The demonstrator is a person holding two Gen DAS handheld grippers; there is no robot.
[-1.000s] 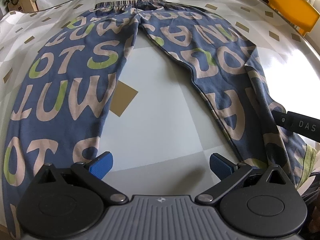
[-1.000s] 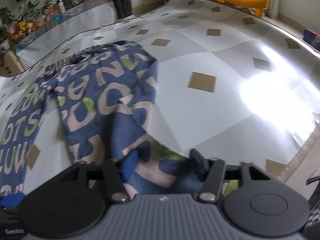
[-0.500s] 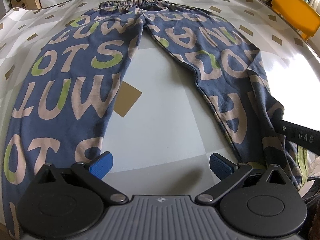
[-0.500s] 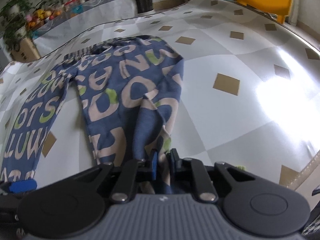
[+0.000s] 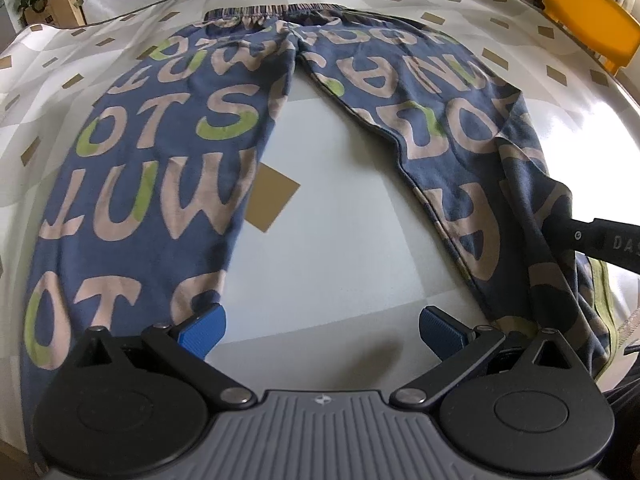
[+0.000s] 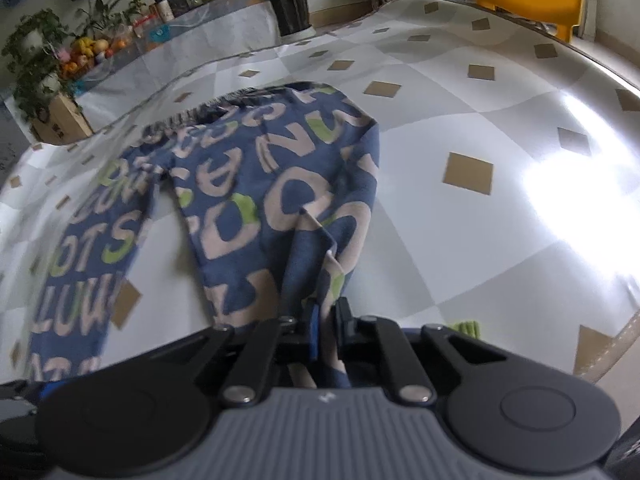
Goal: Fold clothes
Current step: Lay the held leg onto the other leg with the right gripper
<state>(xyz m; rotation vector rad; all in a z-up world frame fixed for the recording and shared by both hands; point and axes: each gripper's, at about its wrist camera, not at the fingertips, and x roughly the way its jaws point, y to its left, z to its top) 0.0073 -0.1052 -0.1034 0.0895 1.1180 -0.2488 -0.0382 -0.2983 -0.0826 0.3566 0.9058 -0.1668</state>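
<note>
Blue trousers (image 5: 160, 184) printed with big beige and green letters lie flat on the table, waistband far, legs spread toward me. My left gripper (image 5: 322, 330) hovers open over bare tablecloth between the two leg ends, nothing between its blue pads. In the right wrist view the trousers (image 6: 256, 208) rise in a ridge toward my right gripper (image 6: 328, 318), whose jaws are closing tight, pads pressing a pinched fold of the right leg near its hem. A black part of that right gripper (image 5: 592, 236) shows at the right leg's edge in the left wrist view.
The table (image 5: 340, 248) wears a glossy grey-and-white cloth with tan diamonds. A yellow chair (image 5: 592, 36) stands at its far right corner. Beyond the far edge are potted plants and fruit on a sideboard (image 6: 80, 52) and a cardboard box (image 5: 60, 8).
My right gripper's jaws came together on the right trouser leg and drew the cloth up into a ridge. The left gripper stayed where it was, open.
</note>
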